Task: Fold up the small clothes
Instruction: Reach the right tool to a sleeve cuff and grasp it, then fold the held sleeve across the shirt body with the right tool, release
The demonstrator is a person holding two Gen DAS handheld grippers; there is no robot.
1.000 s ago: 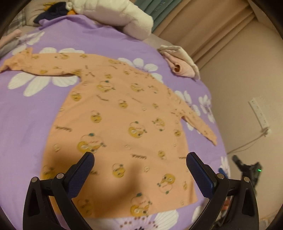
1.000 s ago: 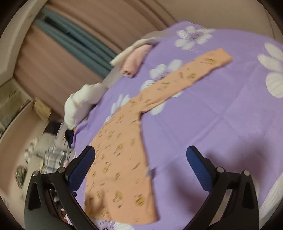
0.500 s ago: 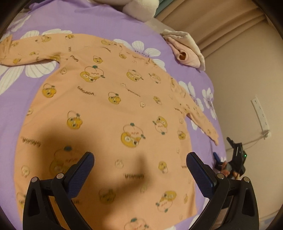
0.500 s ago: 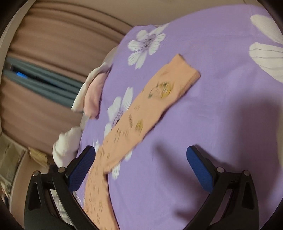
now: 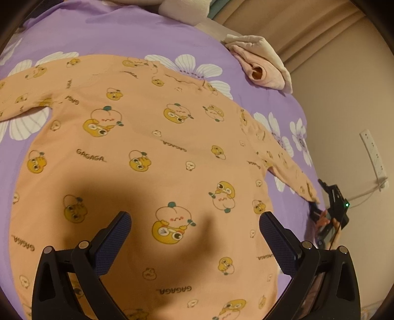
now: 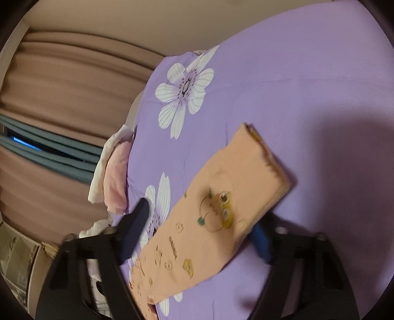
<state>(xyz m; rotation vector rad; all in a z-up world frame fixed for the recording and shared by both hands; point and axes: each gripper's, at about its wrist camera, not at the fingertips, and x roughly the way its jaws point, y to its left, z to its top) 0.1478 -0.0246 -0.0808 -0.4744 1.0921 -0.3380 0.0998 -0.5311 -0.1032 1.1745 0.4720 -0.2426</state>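
A small orange long-sleeved shirt [image 5: 157, 147] with yellow cartoon prints lies flat and spread out on the purple flowered bed sheet [image 5: 123, 32]. My left gripper [image 5: 194, 236] is open and empty, low over the shirt's lower middle. In the right wrist view my right gripper [image 6: 199, 233] is open with its fingers on either side of the shirt's right sleeve [image 6: 216, 209], near the cuff. The sleeve lies flat on the sheet. The right gripper also shows in the left wrist view [image 5: 332, 214], at the sleeve end.
A bundled pink and cream garment [image 5: 263, 64] lies at the bed's far corner, also in the right wrist view [image 6: 113, 177]. A white pillow [image 5: 184, 9] is at the head. Wall, power strip [image 5: 374, 155] and curtains [image 6: 61, 98] border the bed.
My left gripper has dropped closer to the shirt's body. My right gripper has moved in along the sleeve until its open fingers straddle the cuff end.
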